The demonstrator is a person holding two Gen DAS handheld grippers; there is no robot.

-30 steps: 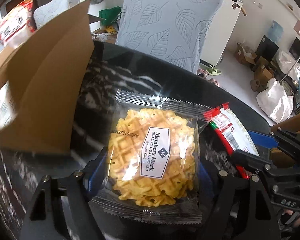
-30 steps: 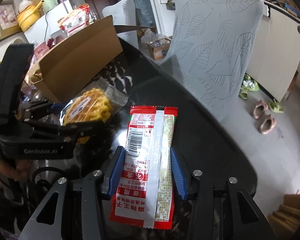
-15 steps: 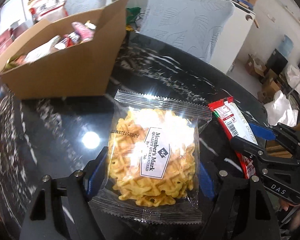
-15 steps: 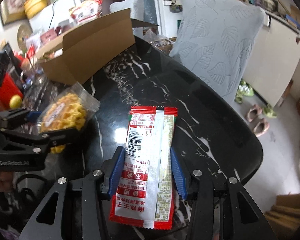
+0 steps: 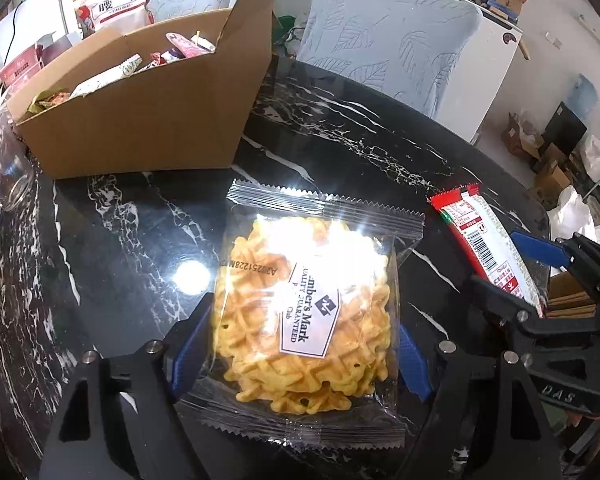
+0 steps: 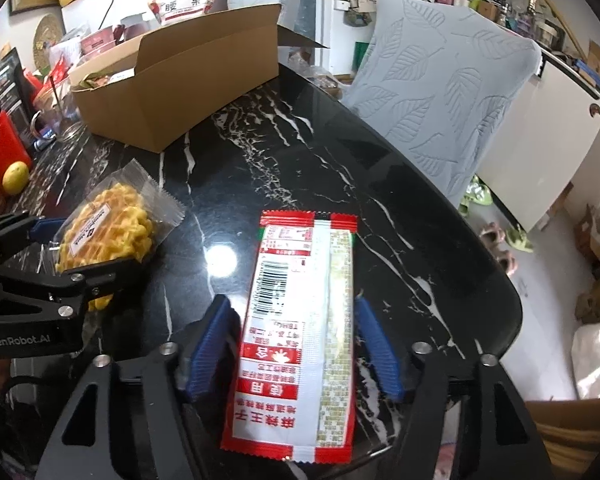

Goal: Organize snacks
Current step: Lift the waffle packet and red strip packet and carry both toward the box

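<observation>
Box [image 5: 140,120] contents mostly hidden

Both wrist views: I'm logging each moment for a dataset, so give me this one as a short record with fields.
left claw: shut on the waffle pack, held above the table
right claw: shut on the red snack bar, held above the table
cardboard box: open, on the black marble table, already holding several snack packets
box position: ahead and to the left of both claws
chair: grey leaf-pattern cover, at the table's far edge
task state: neither held snack is in the box yet
</observation>
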